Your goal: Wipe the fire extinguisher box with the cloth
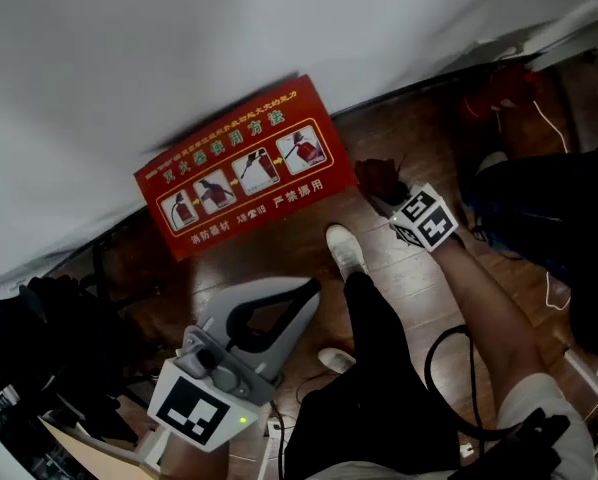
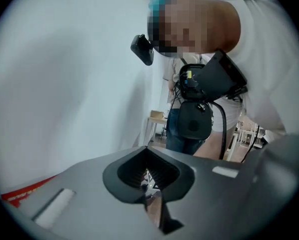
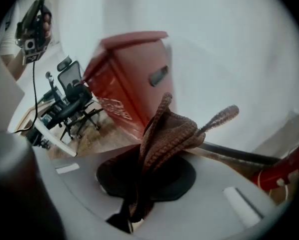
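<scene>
The right gripper [image 3: 133, 206] pinches the cloth [image 3: 165, 134] by one thin fold just beside the box [image 1: 241, 168] at the wall [image 1: 179, 48], so a hard wipe may drag it free, while the left gripper [image 2: 152, 196], closed on nothing, steadies nothing.

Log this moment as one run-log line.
left hand-held gripper: shut, empty | right hand-held gripper: shut on cloth | fire extinguisher box: red, cloth close beside it, contact unclear
</scene>
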`<state>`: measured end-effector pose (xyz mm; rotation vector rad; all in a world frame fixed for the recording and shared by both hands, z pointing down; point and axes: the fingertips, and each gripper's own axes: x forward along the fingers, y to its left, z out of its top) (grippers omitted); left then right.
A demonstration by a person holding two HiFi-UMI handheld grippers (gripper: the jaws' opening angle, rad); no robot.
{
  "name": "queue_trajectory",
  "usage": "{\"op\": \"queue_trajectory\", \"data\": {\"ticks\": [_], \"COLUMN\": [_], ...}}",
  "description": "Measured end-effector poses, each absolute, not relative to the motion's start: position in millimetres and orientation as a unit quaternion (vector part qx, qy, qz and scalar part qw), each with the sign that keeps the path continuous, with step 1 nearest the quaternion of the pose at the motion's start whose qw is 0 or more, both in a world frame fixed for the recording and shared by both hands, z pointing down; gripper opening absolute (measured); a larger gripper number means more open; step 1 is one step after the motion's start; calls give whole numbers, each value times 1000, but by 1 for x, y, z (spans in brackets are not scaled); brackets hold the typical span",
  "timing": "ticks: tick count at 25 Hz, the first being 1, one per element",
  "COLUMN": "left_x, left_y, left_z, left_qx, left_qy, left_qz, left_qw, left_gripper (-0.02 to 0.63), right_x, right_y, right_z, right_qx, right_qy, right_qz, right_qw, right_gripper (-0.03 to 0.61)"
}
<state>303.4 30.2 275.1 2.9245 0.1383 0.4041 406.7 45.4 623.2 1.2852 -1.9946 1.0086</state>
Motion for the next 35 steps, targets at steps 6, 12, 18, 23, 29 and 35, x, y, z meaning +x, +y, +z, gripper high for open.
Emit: {"op": "queue_trajectory", "data": {"ticks": [6,12,18,23,29,35], "left_x": [206,151,142,136,120,103], "left_y": [93,124,122,107,87,69], "left_z": [274,294,327,356,395,434], "left_qx": [986,984,983,981,972,965], "left_qy": [13,-8,-26,-46,-80,-109], "left_qz": [148,144,124,120,123,121], "left_qw": [75,102,134,148,181,203], "left_gripper": [0,0,0,0,0,0], "right_x": [335,291,289,297,295,287], "right_y": [72,33,6,-9,-18,-22], "right_z": [537,501,542,597,671,748], "right_qx": [420,386,353,339,312,276], "right_qy": [-781,-764,-722,-711,-709,-706], "right_qz": [206,7,-86,-78,-45,-21], "right_qw": [414,516,589,611,631,652], "right_gripper": [52,52,52,52,52,52]}}
